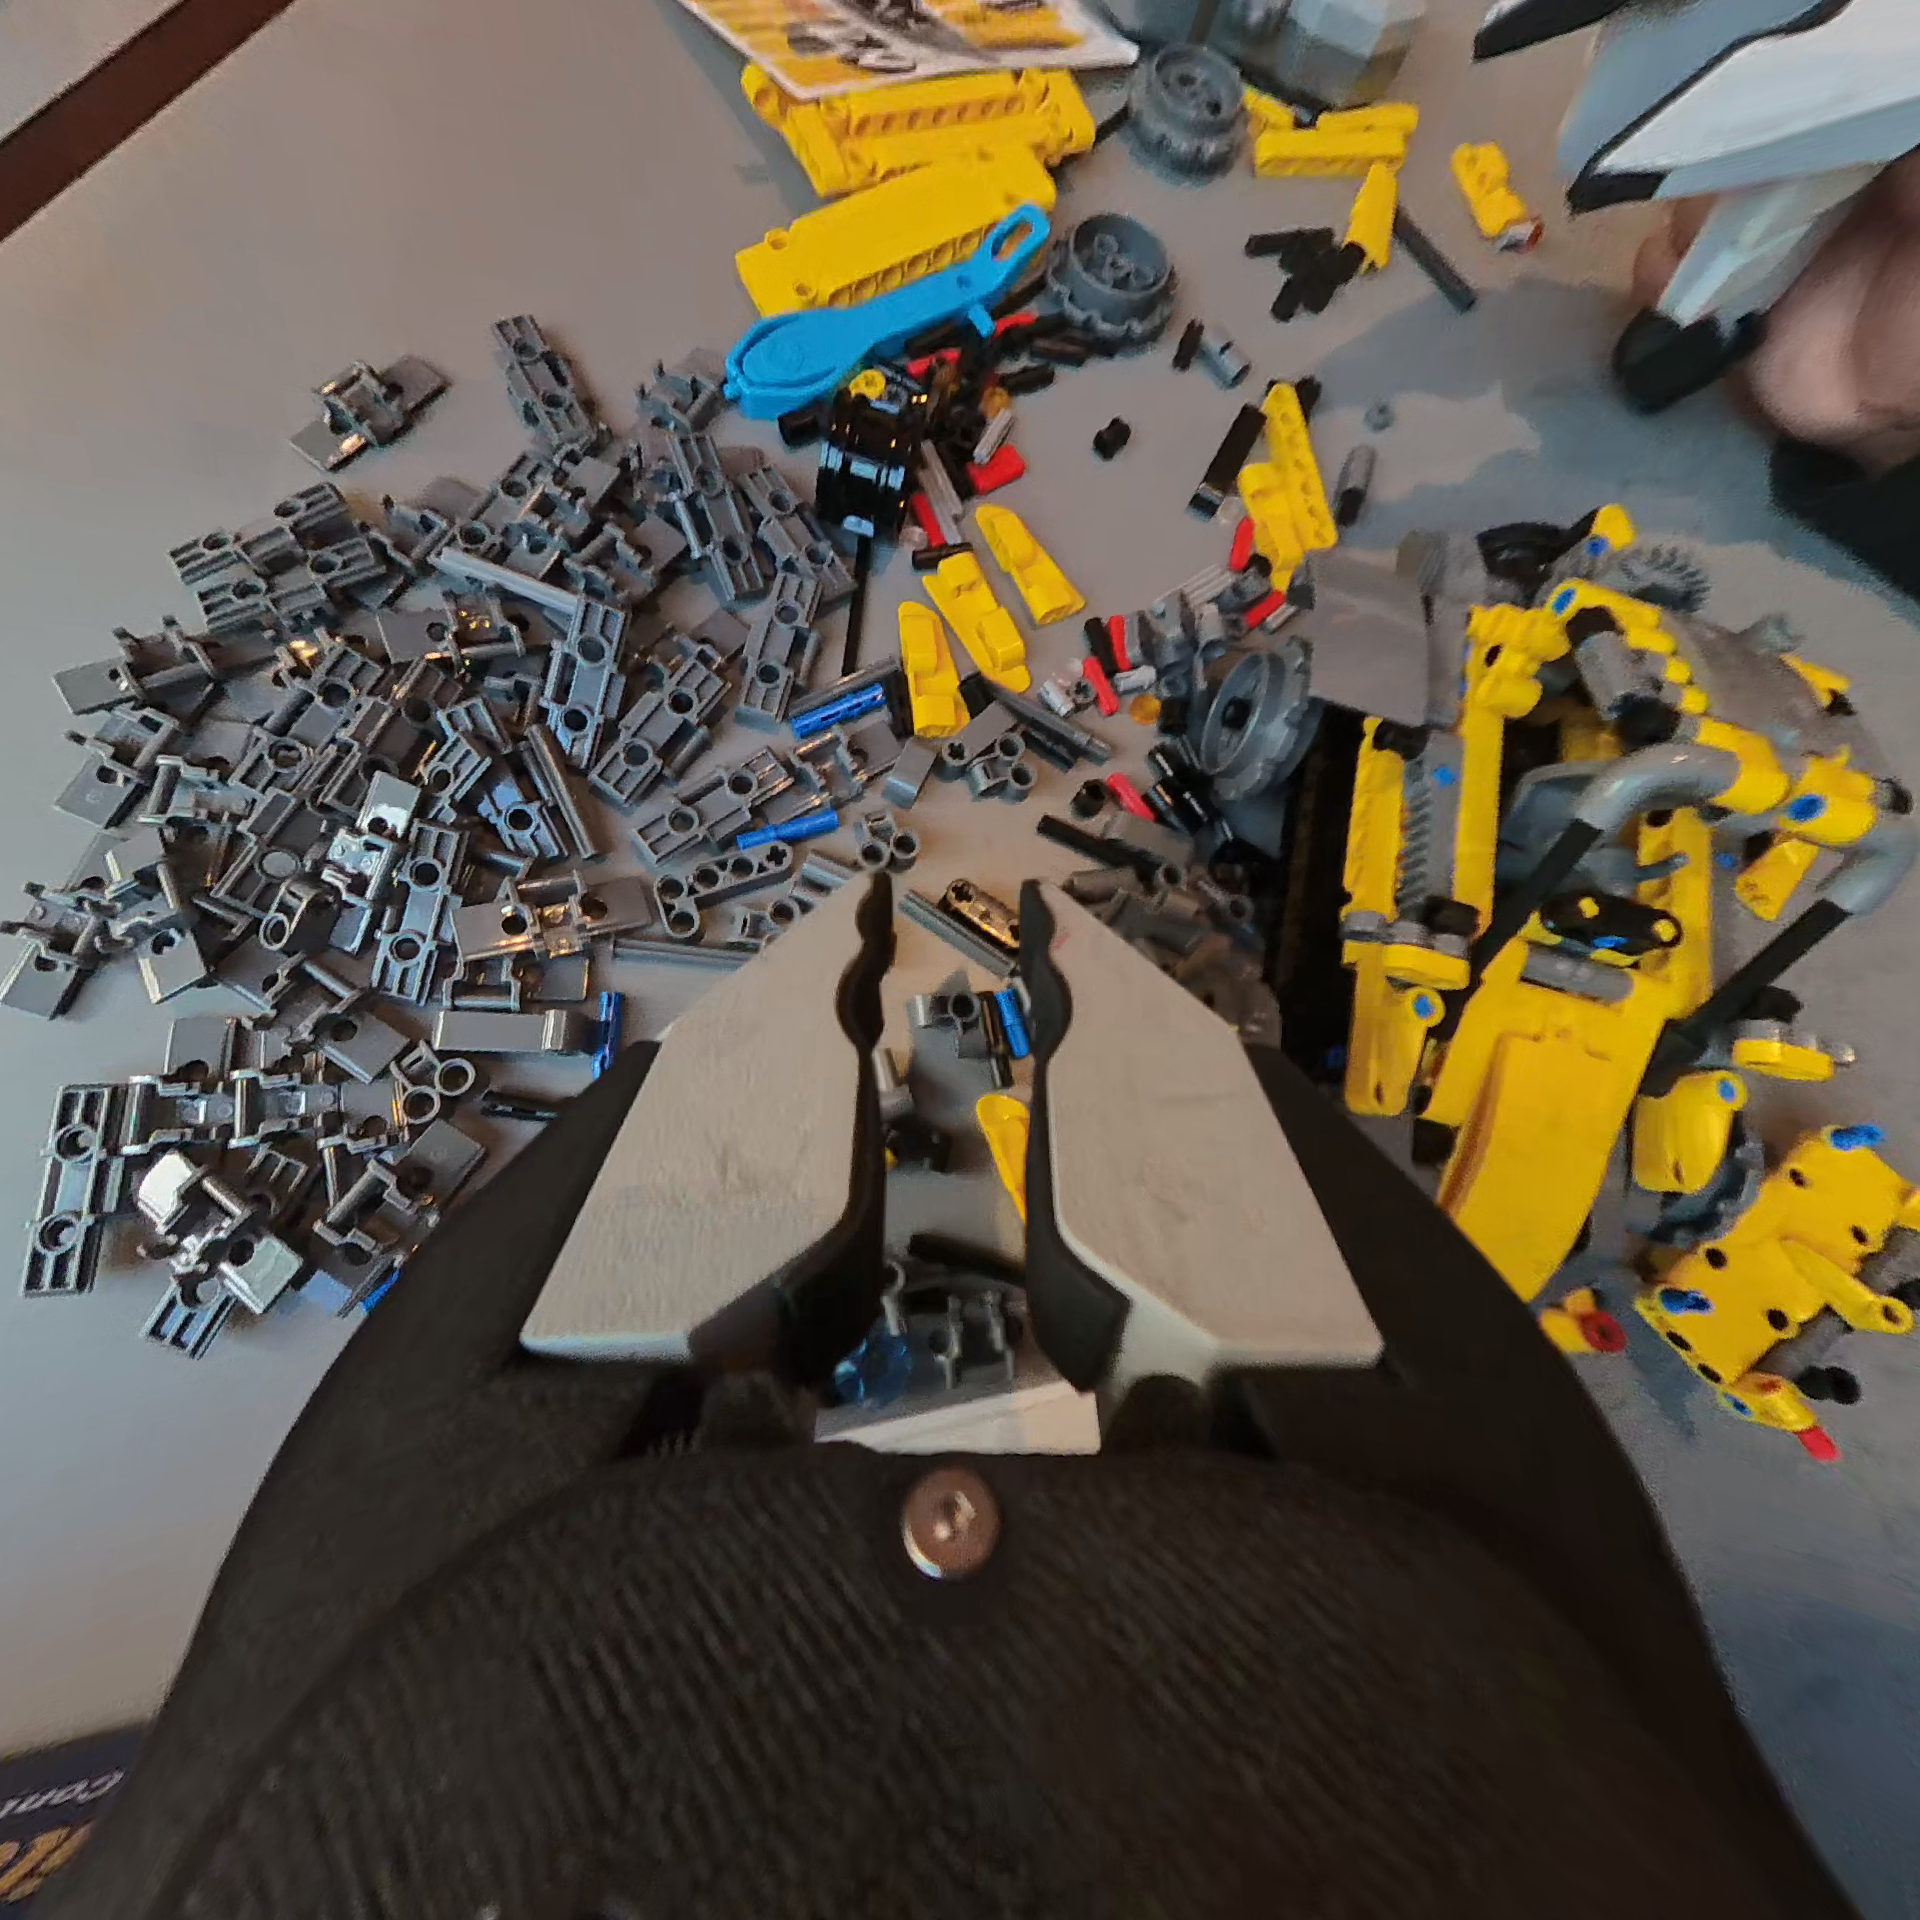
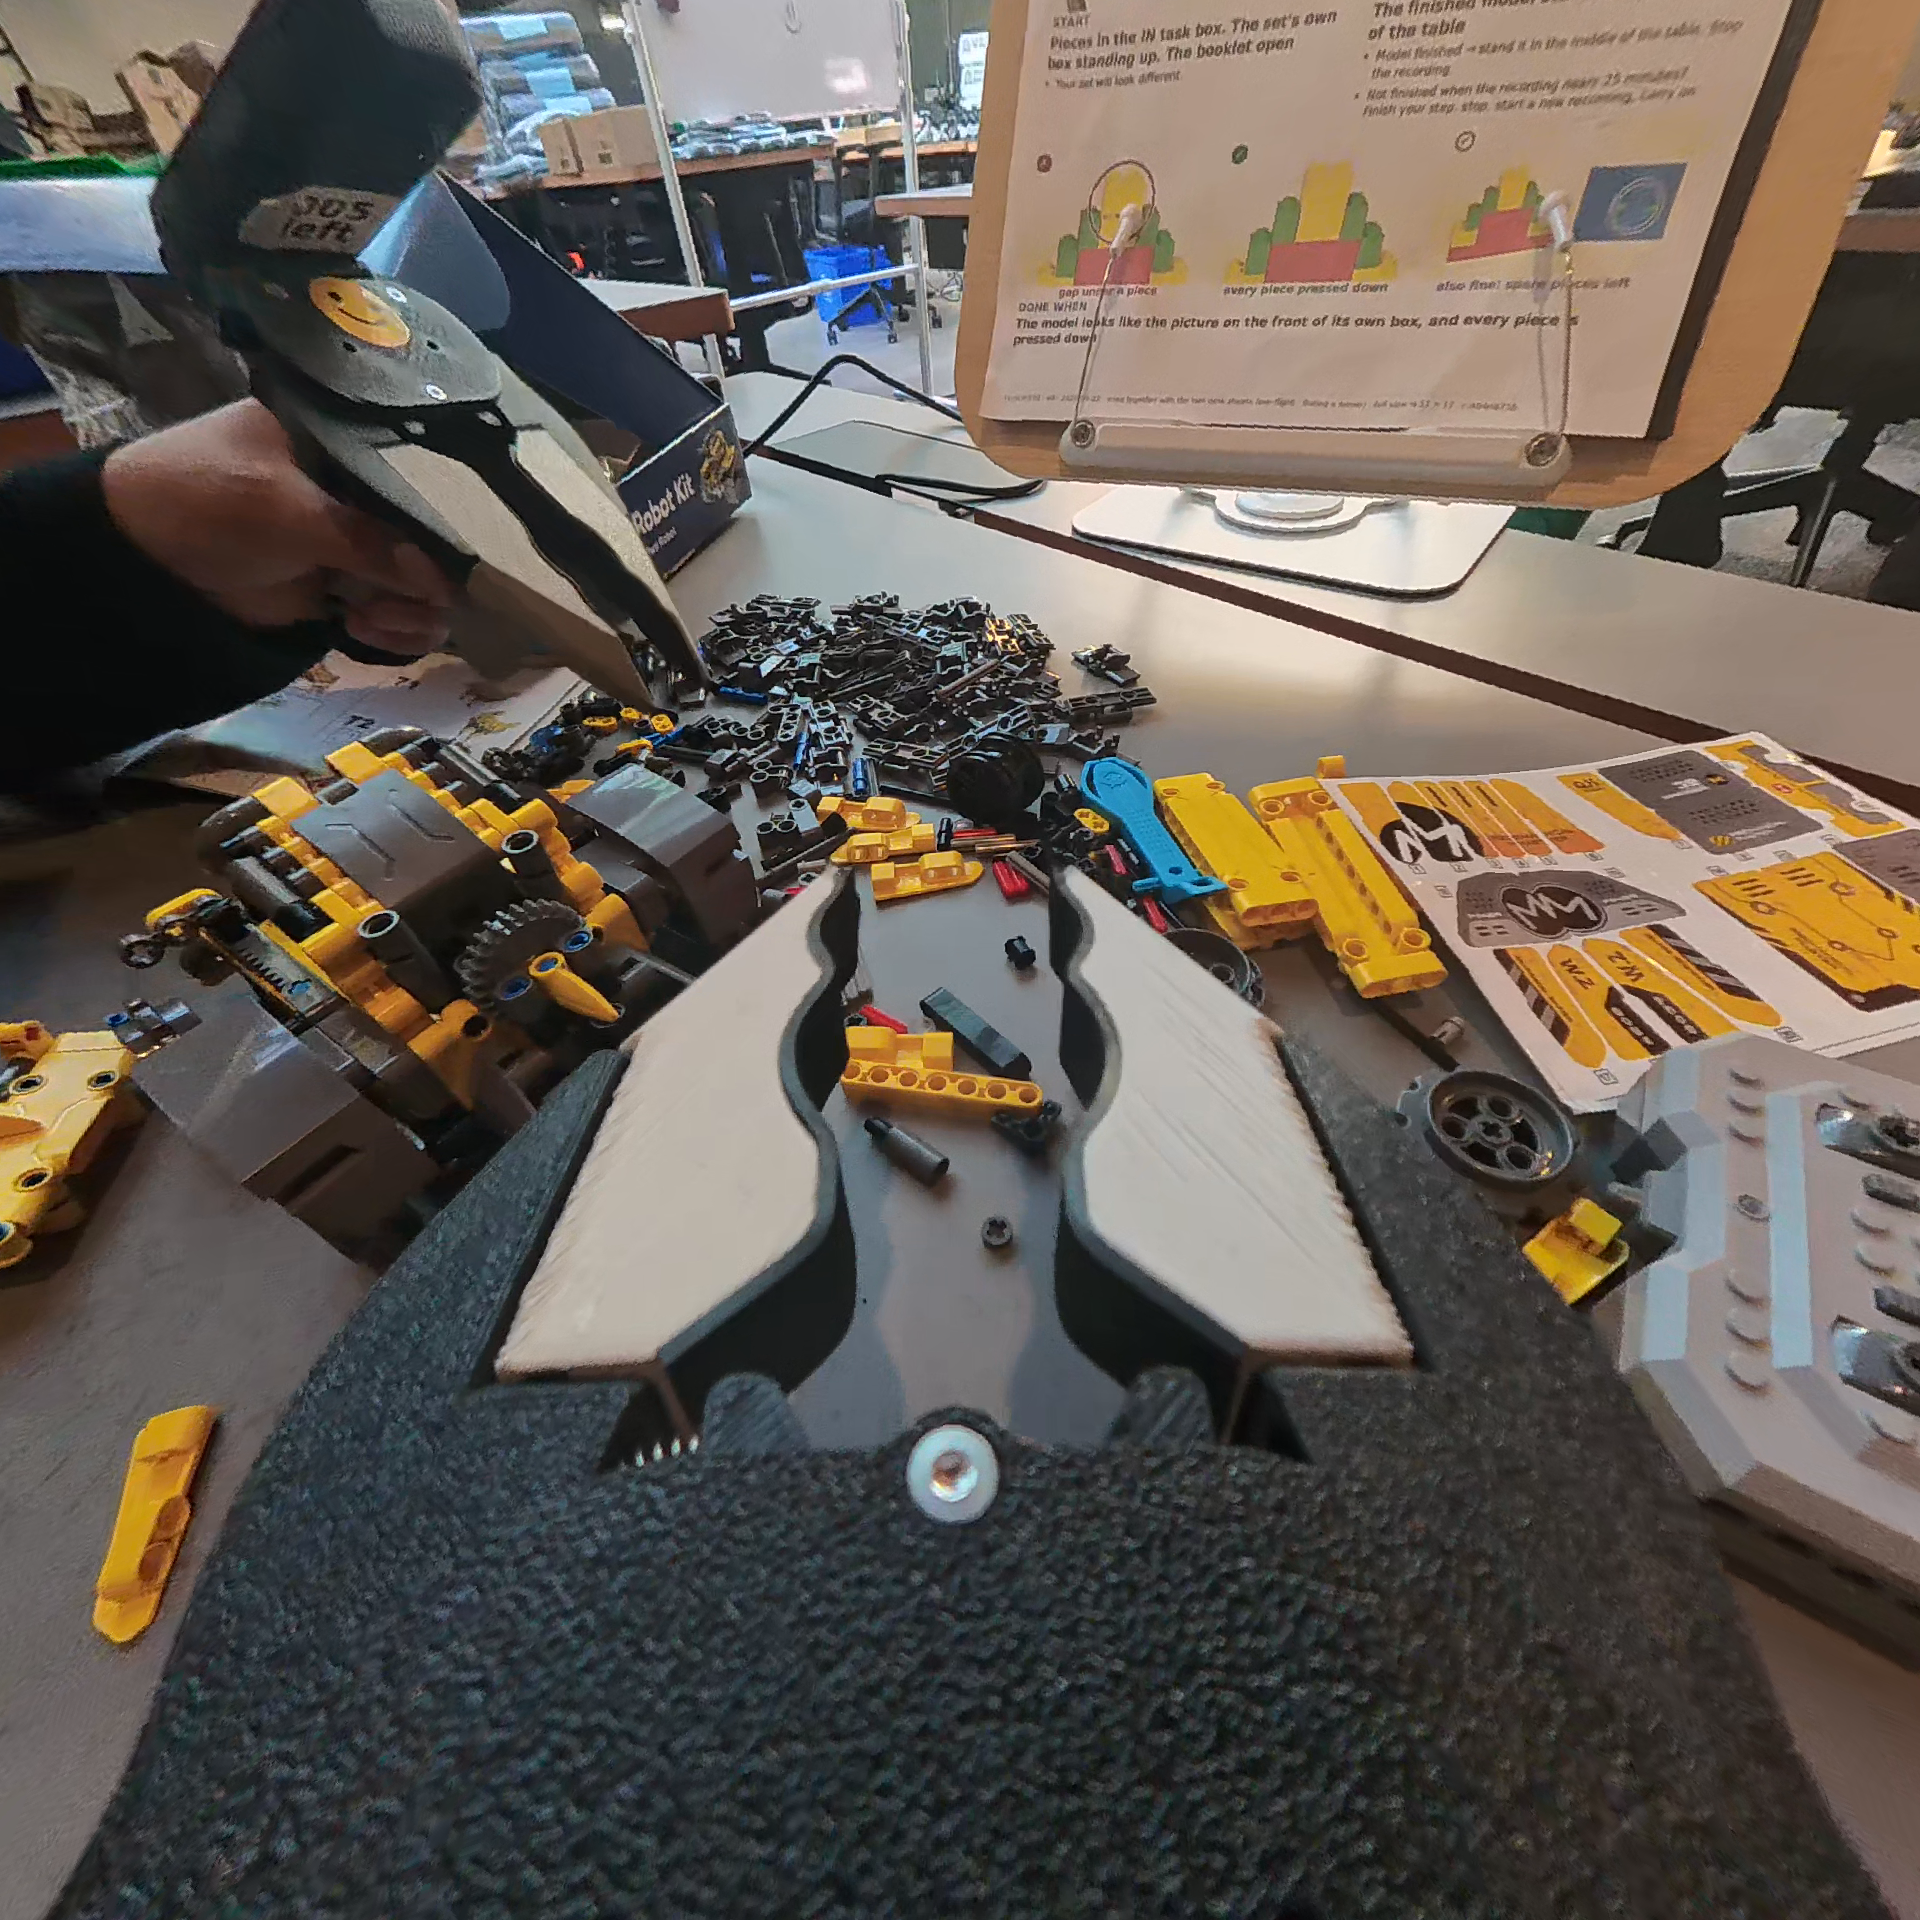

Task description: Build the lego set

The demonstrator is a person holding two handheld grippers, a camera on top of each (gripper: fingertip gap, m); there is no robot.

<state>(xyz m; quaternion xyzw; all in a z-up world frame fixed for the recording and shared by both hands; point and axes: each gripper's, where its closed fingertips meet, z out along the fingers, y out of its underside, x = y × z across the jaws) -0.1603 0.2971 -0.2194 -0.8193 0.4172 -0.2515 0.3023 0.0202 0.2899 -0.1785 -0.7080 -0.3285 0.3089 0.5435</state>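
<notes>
Over a grey table (image 1: 312, 260) strewn with bricks, both hand-held grippers hover parted, holding nothing.

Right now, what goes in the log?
left gripper: open over grey pieces | right gripper: open, empty | yellow model: on table

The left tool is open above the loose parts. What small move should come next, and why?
Probably lower the left tool slightly and close on the small dark piece lying between its tips. Its jaws stand open and empty, that piece lies just beside the grey pile, and the right tool hovers open elsewhere.
</notes>
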